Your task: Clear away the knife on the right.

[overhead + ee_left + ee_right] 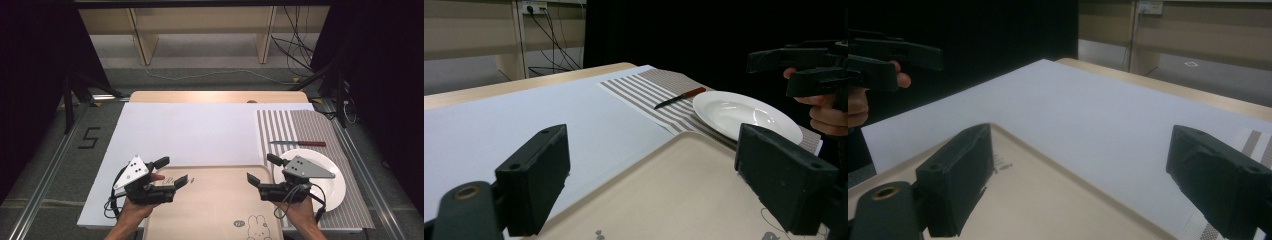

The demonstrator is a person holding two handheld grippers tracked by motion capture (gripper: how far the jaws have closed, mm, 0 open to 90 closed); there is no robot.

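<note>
Left tongs (175,172) held low over the near left corner of the beige tray (215,200), jaws spread wide and empty, aimed inward toward the tray's middle; likely poised that way to take the tray's left edge. Nothing between the jaws in the left gripper view but bare tray surface.

Tray flat on the white sheet (190,130) covering the counter (215,96), lying between both tongs, its printed rabbit at the near edge; probably centred there so each side sits within easy reach.

Right tongs (260,170) mirrored at the tray's right edge, jaws likewise wide apart, gripping nothing, pointing inward across the tray. Seemingly set for a two-sided lift or shift, though neither pair touching the tray yet.

Just right of the right tongs and partly beneath them, white plate (332,187) resting on the striped mat (300,130). Beyond that, well past the tongs, knife (298,143) lying crosswise on the mat, red-brown handle to the right, untouched.
</note>
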